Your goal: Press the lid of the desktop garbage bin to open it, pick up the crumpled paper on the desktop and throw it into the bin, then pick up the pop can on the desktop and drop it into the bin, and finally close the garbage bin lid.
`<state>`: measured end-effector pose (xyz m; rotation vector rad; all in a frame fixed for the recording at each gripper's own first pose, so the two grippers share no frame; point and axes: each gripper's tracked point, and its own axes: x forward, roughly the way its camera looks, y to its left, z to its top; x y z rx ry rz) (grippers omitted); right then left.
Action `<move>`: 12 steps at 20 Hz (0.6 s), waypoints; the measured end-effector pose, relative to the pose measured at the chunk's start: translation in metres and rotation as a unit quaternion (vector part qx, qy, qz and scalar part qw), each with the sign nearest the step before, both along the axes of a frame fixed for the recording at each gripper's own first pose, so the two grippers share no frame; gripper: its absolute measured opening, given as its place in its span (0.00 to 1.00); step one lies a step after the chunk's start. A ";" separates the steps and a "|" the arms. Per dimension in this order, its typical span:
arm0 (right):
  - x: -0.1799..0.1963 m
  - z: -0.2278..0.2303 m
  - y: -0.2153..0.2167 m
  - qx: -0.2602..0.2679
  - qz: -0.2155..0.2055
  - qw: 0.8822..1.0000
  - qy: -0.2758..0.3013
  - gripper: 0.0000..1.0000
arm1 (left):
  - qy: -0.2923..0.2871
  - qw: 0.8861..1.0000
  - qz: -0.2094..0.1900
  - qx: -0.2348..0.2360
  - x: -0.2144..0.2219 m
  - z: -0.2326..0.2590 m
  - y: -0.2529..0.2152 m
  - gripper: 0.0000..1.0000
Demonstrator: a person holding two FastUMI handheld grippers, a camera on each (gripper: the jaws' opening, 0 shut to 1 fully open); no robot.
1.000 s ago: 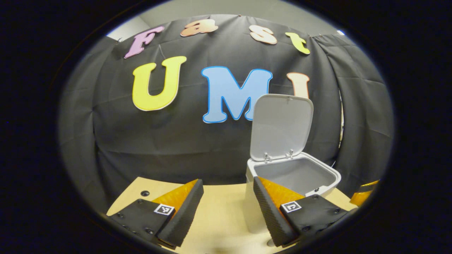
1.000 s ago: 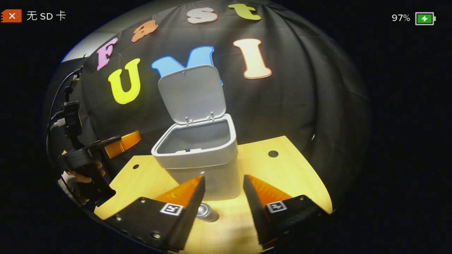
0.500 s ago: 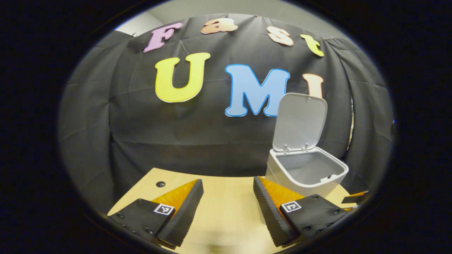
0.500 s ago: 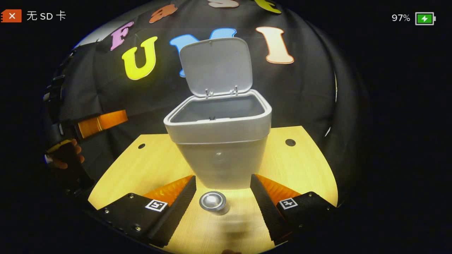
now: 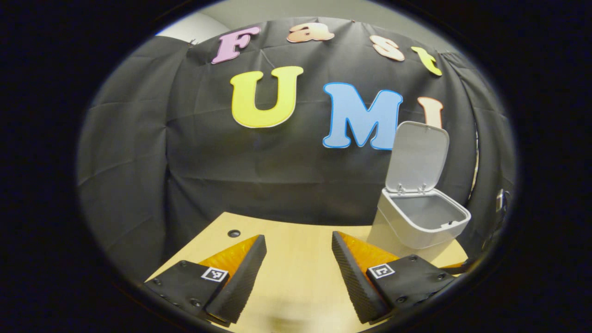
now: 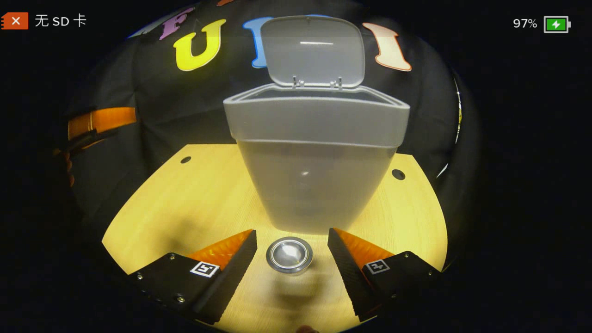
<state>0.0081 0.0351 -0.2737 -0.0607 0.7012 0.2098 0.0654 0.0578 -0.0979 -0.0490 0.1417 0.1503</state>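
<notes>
The grey desktop bin [image 6: 319, 185] stands on the wooden table [image 6: 185, 203] with its lid [image 6: 312, 51] swung up; in the left gripper view the bin [image 5: 423, 222] sits at the right. A silver pop can [image 6: 289, 254] stands upright just in front of the bin, seen from above. My right gripper [image 6: 292, 256] is open, its fingers on either side of the can without touching it. My left gripper [image 5: 299, 263] is open over bare tabletop, left of the bin, holding nothing. The left gripper's fingers [image 6: 101, 120] show at the far left of the right gripper view.
The black cloth wall closes off the back. Small round holes mark the tabletop [image 6: 185, 159] [image 6: 398, 174] [image 5: 234, 233]. A person's hand [image 6: 68, 162] shows dimly at the left edge.
My right gripper has dropped lower and closer, bringing the can between its fingers. My left gripper has drawn back to the left, away from the bin.
</notes>
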 end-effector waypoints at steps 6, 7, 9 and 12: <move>0.000 -0.030 0.003 -0.033 0.022 0.999 0.034 0.99 | 0.008 0.999 0.033 -0.003 -0.017 -0.008 0.025 0.94; 0.000 -0.034 0.004 -0.036 0.026 0.998 0.038 0.99 | 0.009 0.999 0.037 -0.004 -0.020 -0.008 0.028 0.98; -0.001 -0.042 0.007 -0.038 0.033 0.998 0.049 0.98 | 0.011 0.999 0.046 -0.007 -0.024 -0.011 0.033 0.98; 0.000 -0.045 0.007 -0.039 0.036 0.997 0.050 0.87 | 0.014 0.998 0.055 -0.013 -0.029 -0.015 0.039 0.95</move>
